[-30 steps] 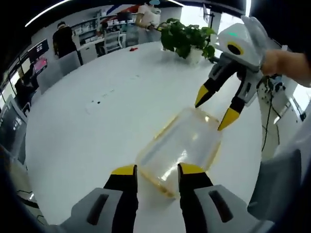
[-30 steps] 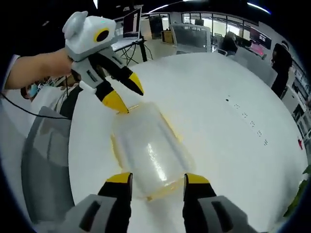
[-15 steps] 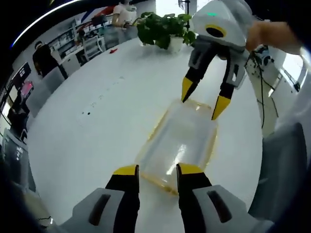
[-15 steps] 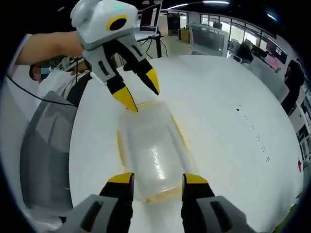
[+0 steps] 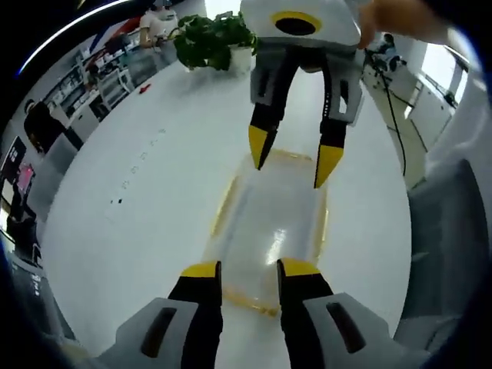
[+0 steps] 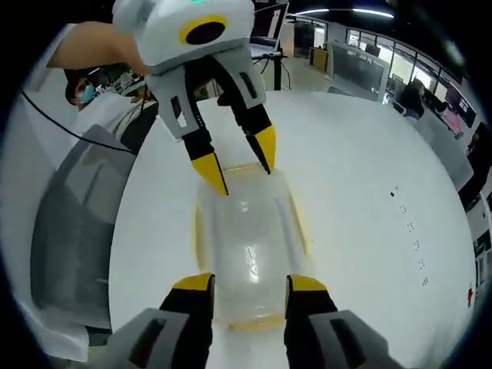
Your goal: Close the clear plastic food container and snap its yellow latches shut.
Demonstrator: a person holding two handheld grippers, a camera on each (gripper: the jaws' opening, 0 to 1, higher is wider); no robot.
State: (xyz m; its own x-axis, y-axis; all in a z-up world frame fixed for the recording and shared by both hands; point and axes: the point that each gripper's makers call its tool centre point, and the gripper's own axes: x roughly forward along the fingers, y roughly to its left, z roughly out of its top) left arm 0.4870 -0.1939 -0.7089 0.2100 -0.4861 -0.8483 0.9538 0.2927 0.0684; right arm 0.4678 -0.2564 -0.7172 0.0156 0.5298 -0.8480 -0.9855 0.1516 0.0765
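Two yellow-tipped grippers face each other across the clear plastic food container with yellow latches, lid on, lying flat on the round white table. Left gripper has jaws spread at one short end. Right gripper has jaws spread over the opposite end. Green potted plant stands far across the table; grey chair back beside the table edge.

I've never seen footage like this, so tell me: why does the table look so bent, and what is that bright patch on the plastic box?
Left gripper view: the fisheye lens bows the white table; the clear plastic food container carries a glare streak from overhead lights. Right gripper view: same bowing, glare on the lid, the edges soft.
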